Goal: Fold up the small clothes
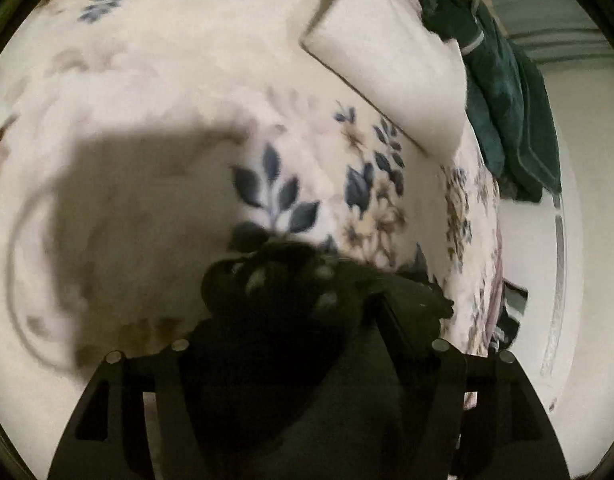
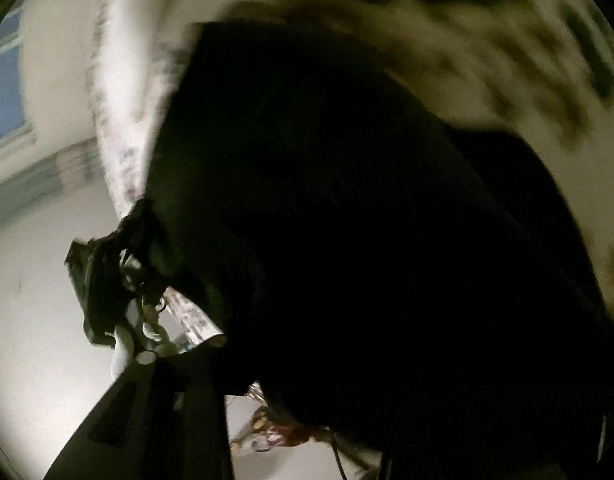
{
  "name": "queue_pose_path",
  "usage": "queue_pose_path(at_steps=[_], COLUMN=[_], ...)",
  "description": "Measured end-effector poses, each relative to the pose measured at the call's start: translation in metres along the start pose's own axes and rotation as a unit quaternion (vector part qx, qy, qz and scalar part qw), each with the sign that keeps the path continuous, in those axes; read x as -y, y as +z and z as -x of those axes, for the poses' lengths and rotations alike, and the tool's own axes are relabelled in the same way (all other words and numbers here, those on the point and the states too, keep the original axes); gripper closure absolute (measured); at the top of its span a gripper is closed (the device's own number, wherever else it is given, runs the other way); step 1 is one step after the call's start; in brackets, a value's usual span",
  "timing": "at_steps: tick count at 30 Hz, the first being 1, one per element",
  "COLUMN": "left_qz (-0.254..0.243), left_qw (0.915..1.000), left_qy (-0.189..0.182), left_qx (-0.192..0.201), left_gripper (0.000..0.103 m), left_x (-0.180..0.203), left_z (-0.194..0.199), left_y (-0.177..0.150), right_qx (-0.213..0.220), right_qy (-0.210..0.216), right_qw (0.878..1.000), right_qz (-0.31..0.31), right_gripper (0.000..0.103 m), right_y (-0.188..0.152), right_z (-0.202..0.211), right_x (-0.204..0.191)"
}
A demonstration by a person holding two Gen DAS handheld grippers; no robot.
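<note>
Left wrist: left gripper (image 1: 307, 280) apparently pinching black garment (image 1: 283, 300) over floral bedspread (image 1: 187, 60) for folding; right gripper (image 2: 155, 288) jaw state unclear; pillow (image 1: 387, 60) at 1 o'clock.

- One black garment (image 2: 347, 200), seen close and filling most of the right wrist view.
- One floral bedspread (image 1: 187, 60).
- One white pillow (image 1: 387, 52), far right.
- One dark green towel (image 1: 507, 100) beside it.
</note>
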State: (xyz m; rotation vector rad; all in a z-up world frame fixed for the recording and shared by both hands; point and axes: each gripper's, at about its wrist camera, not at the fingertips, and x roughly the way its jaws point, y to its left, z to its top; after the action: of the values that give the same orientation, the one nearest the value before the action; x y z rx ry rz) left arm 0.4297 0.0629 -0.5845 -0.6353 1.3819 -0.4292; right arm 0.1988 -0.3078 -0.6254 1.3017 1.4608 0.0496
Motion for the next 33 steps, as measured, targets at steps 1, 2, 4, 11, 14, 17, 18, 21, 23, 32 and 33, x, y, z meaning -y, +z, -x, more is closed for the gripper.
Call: queue_pose_path(at_steps=[1,2,4,11,14,17,18,21,23,32,33], left_qz=[0.015,0.026,0.050,0.045,0.048,0.078,0.085,0.081,0.086,0.089,0.091], left_qw=[0.9997,0.9992,0.9966,0.9785,0.9639,0.9572,0.9546,0.9501,0.9471,0.9338,0.9341], left_qy=[-0.010,-0.013,-0.018,0.158,0.246,0.277,0.285,0.298,0.306,0.345,0.344], left_qx=[0.015,0.029,0.063,0.125,0.089,0.033,0.023,0.047,0.040,0.036,0.031], left_gripper=[0.036,0.036,0.033,0.032,0.032,0.032,0.032,0.014,0.000,0.000,0.000], left_x=[-0.004,-0.006,-0.013,-0.039,-0.068,-0.106,-0.113,-0.112,-0.110,-0.105,-0.104], left_z=[0.008,0.016,0.044,0.121,0.108,0.078,0.068,0.056,0.043,0.028,0.031], left_y=[-0.005,-0.008,-0.020,-0.097,-0.144,-0.179,-0.184,-0.185,-0.179,-0.172,-0.171], right_qx=[0.003,0.012,0.022,0.049,0.044,0.036,0.036,0.013,-0.018,0.066,0.038], right_qy=[-0.005,-0.021,-0.064,-0.125,-0.123,-0.127,-0.138,-0.154,-0.183,-0.169,-0.171], right_qw=[1.000,1.000,0.997,0.987,0.982,0.974,0.969,0.961,0.953,0.962,0.962], right_qz=[0.003,0.013,0.024,0.085,0.138,0.184,0.203,0.230,0.242,0.205,0.208], right_gripper=[0.052,0.052,0.052,0.052,0.052,0.052,0.052,0.052,0.053,0.099,0.099], right_y=[-0.001,-0.003,-0.004,0.005,0.021,0.045,0.057,0.067,0.076,0.071,0.074], right_z=[0.008,0.019,0.033,0.091,0.087,0.067,0.049,0.021,-0.011,0.050,0.045], right_x=[0.004,0.006,0.009,-0.009,-0.043,-0.064,-0.076,-0.090,-0.097,-0.081,-0.079])
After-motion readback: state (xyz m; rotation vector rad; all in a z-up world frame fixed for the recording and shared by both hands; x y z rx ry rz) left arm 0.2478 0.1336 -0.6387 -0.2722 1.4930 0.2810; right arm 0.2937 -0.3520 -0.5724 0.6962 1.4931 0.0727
